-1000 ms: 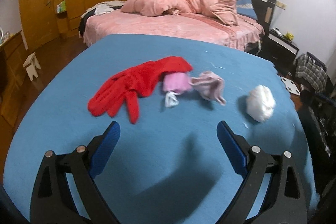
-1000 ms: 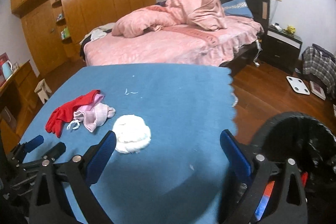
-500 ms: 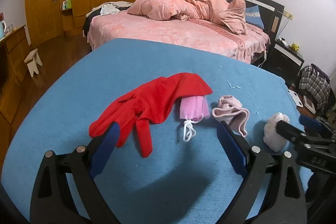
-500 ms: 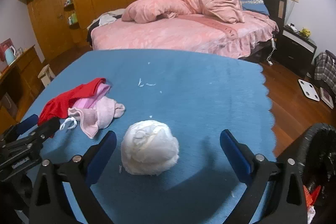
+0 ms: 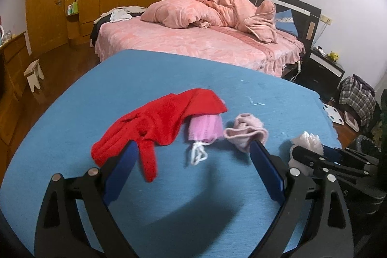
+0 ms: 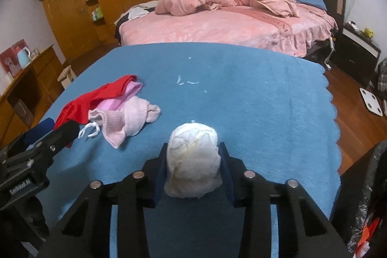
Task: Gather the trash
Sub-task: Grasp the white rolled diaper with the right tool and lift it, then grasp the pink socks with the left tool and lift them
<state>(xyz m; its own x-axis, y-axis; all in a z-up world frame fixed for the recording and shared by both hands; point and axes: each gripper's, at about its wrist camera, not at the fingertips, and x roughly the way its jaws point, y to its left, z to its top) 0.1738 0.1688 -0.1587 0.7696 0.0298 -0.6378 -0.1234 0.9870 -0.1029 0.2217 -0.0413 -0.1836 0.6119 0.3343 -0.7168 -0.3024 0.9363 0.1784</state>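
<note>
Right gripper (image 6: pixel 193 156): jaws have just been closing, now clamped on the white paper wad (image 6: pixel 193 161) on the near right of the blue cloth (image 6: pixel 254 113).
Left gripper (image 5: pixel 191 154): jaws spread wide, nothing between them, before the red glove (image 5: pixel 164 122).
Right view only: black-lined bin (image 6: pixel 367 209) at right, red scrap inside.
Room: pink bed (image 6: pixel 229 25) beyond.

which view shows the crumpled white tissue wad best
The right wrist view: the crumpled white tissue wad sits centred and close, pressed between the right gripper pads. In the left wrist view the wad is small at the right edge, partly hidden behind that gripper.
</note>
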